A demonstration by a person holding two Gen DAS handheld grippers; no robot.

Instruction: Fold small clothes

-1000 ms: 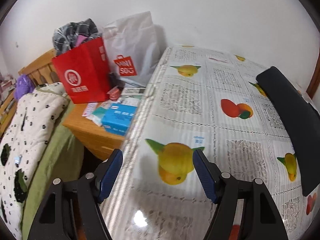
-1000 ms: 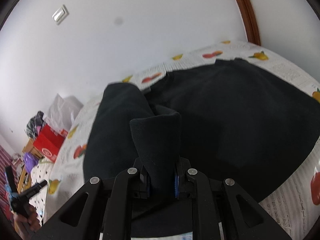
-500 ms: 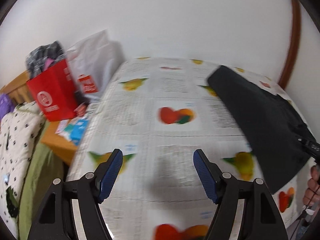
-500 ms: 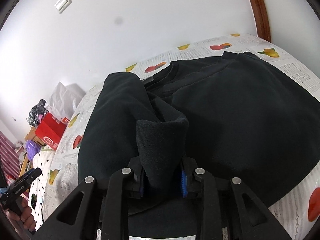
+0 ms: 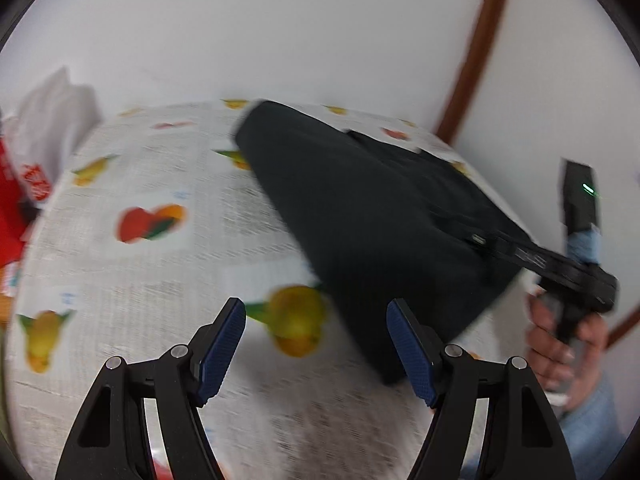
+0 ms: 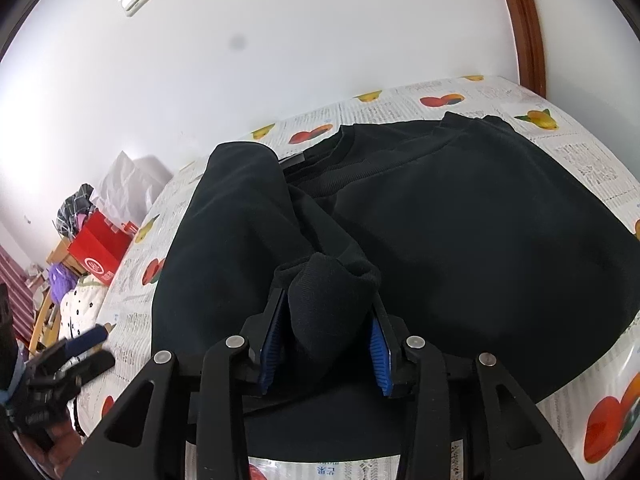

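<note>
One black sweatshirt [image 6: 460,216] lies spread on a table [image 5: 168,272] covered in fruit-printed oilcloth, its neckline toward the white wall and one sleeve folded in across the body. The right gripper [image 6: 326,344] has that sleeve's ribbed cuff [image 6: 324,284] between its two blue-padded fingers; its jaws are opening, and the cuff bulges between the pads (whether they still press on it cannot be told). The left gripper [image 5: 316,348] hovers over bare oilcloth just beside the sweatshirt's near edge, its two blue pads spread wide with nothing between them; that view is motion-blurred. A person's hand [image 5: 560,344] in a light-blue sleeve holds the right gripper's handle. Beyond the table's far end stand one red paper bag [image 6: 102,250] and one white plastic bag [image 6: 128,184].
</note>
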